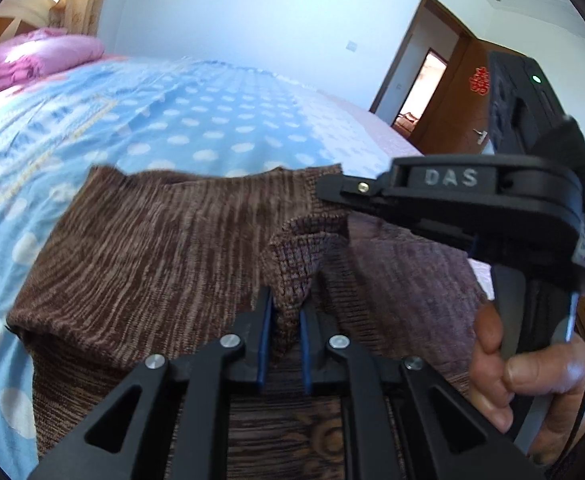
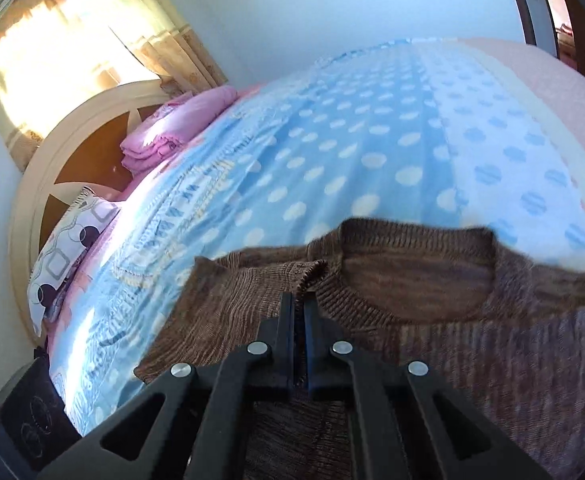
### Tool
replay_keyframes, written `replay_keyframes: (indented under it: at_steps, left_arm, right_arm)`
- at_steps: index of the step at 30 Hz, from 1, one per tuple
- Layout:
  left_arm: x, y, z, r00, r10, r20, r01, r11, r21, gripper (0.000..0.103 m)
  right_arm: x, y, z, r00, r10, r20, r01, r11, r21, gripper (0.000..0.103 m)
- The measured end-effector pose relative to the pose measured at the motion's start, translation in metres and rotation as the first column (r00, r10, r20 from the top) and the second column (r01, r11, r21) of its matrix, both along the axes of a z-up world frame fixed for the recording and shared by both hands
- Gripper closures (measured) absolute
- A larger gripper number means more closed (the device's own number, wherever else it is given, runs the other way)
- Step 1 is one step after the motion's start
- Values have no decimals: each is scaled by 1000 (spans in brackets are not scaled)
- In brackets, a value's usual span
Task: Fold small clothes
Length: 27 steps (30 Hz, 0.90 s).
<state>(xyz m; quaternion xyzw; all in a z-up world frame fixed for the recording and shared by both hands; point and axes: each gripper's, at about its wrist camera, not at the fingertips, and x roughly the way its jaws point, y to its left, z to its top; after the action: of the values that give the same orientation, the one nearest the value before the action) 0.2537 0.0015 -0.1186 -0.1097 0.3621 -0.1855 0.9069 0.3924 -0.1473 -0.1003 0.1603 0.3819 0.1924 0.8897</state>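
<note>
A brown knit sweater (image 1: 164, 240) lies on a blue bedspread with white dots (image 1: 196, 120). My left gripper (image 1: 287, 304) is shut on a raised fold of the sweater, and the knit bunches up between its blue pads (image 1: 266, 320). In the right wrist view the sweater (image 2: 472, 344) shows its round ribbed neckline (image 2: 420, 276). My right gripper (image 2: 299, 300) is shut on a thin hemmed edge just left of that neckline. In the left wrist view the right gripper (image 1: 328, 194) comes in from the right, held by a person's hand (image 1: 532, 376), with its tip at the sweater's far edge.
Folded pink bedding (image 2: 172, 136) and a patterned pillow (image 2: 72, 240) lie by the round headboard (image 2: 32, 200). A curtained window (image 2: 72, 52) is behind it. An open wooden door (image 1: 444, 80) stands at the far right. A dark case (image 2: 24, 412) sits beside the bed.
</note>
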Motion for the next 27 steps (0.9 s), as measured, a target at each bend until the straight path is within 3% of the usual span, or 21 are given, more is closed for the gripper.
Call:
replay_keyframes:
  at_steps: [4,6,8,10,12,15,19,22,25,27]
  left_arm:
    - [-5,-33,13,997,-75,25,74,996,41,90]
    - [-2,-52,6,997,-71,-6,71,991,115,87]
    - [-2,-62,-4,995,-82,-57,90,985,150,65]
    - [-8,-60,-10,989,-114,-95,126,984,126,44]
    - [-20,-47,-4,991,-118,-55,123,988,98,42]
    - [-28,-16,12,999,-54,-4,54,994,97,37]
    - [-18,37,23,986,163,39,-167,975,148,28]
    - [-6,61,12,964,267,-8,-260,946,195,28]
    - [-8,74,-8,940,340,-36,-314,901,298,28]
    - [-9,83,-23,929,356,-101,-313,903,294,28]
  right_arm:
    - [8,-19,-11,999,-21,-36,20,999,-28,100]
    - [10,-24,-27,996,-47,-81,40,995,-94,99]
    - [7,-33,-43,987,-103,-124,81,982,-168,97]
    - [-8,-49,-45,976,-190,-109,167,967,-192,97]
    - [-29,-61,-36,968,-245,-58,230,953,-196,97]
    - [-62,-68,-18,971,-240,0,238,963,-125,97]
    - [-83,-35,-7,993,-119,16,120,988,-99,97]
    - [-90,4,-17,1000,-8,16,10,987,-162,97]
    - [-96,23,-45,999,18,-40,-27,972,-234,97]
    - [-107,16,-47,1000,4,16,-1,979,-202,95]
